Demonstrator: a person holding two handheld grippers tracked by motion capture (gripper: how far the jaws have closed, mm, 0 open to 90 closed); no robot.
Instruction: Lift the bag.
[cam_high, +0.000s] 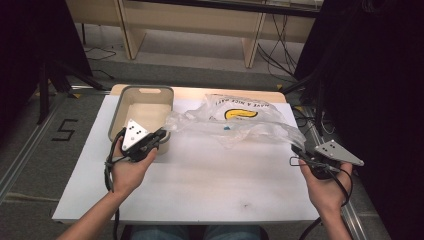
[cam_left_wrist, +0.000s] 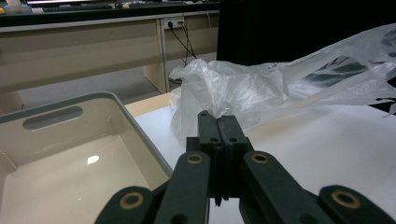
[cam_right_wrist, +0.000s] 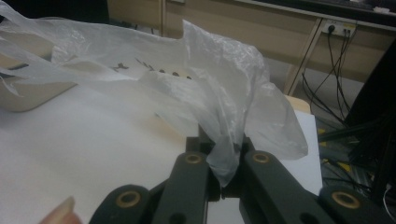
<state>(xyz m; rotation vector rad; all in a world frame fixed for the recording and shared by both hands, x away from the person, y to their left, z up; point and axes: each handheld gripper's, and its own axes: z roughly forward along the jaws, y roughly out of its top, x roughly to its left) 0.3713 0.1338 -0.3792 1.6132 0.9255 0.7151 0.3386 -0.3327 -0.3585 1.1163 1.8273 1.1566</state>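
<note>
The thin, translucent plastic bag (cam_high: 240, 120), printed with black letters and a yellow mark, is judged very light, limp and slippery: it has no stiffness of its own, will sag and billow wherever it is not held, and could tear or slide out of a pinch if pulled hard. The sensible places to take hold are its bunched edges or handle loops, where several layers gather into something thick enough for the pads to bite. The bag lies stretched across the far half of the white table (cam_high: 200, 185), between the two grippers, with its left end just beside the beige bin (cam_high: 142, 107). The left gripper (cam_high: 161, 134), held by the person's left hand (cam_high: 127, 167) at the near right corner of the bin, has its jaws fully closed; in the left gripper view the crumpled film rises right at the jaw tips (cam_left_wrist: 218, 122), and it seems pinched there, though the contact itself is hard to make out. The right gripper (cam_high: 298, 151), in the right hand (cam_high: 327, 187) near the table's right edge, has its jaws clamped on a twisted tail of the bag, which in the right gripper view (cam_right_wrist: 224, 163) hangs down between the two black fingers.
</note>
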